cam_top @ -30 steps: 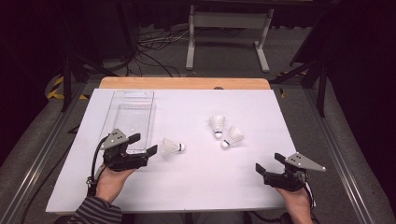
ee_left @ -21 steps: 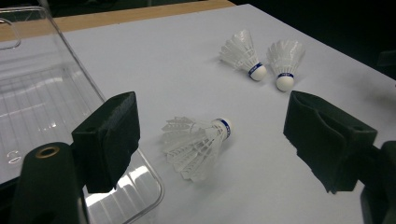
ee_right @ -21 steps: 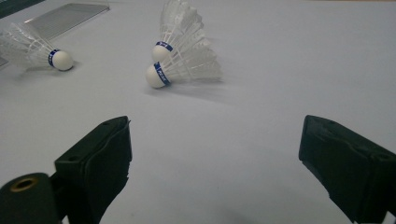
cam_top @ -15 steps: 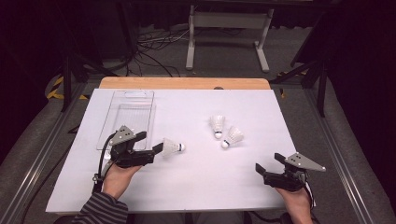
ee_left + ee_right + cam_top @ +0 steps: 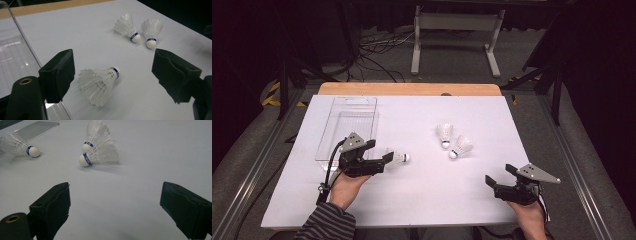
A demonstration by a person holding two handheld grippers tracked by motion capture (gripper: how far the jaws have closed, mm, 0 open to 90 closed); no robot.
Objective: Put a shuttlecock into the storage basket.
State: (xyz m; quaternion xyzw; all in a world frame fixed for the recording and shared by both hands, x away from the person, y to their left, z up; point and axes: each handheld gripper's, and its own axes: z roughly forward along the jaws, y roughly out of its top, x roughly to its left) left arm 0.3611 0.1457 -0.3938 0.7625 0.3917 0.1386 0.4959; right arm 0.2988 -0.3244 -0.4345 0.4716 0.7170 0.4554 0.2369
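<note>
Nothing's sitting in the clear tray point(image 5: 348, 125) yet; left gripper point(image 5: 384, 156), jaws wide, is straddling the nearest shuttlecock point(image 5: 100, 81), two more waiting far right.

We hold our left gripper point(image 5: 381, 152) out over the left half of the table, nearer its front edge than its back, pointing toward the right edge. Its jaws stand wide apart with nothing clamped between them, as the left gripper view point(image 5: 112, 75) shows. Our left hand point(image 5: 346, 187) grips it from behind, the striped sleeve point(image 5: 324, 224) coming in over the front edge. Our right gripper point(image 5: 499, 175) rests near the front right corner, angled toward the left and slightly back, jaws spread wide in the right gripper view point(image 5: 113, 205). Our right hand point(image 5: 527, 212) holds it at the front edge.
</note>
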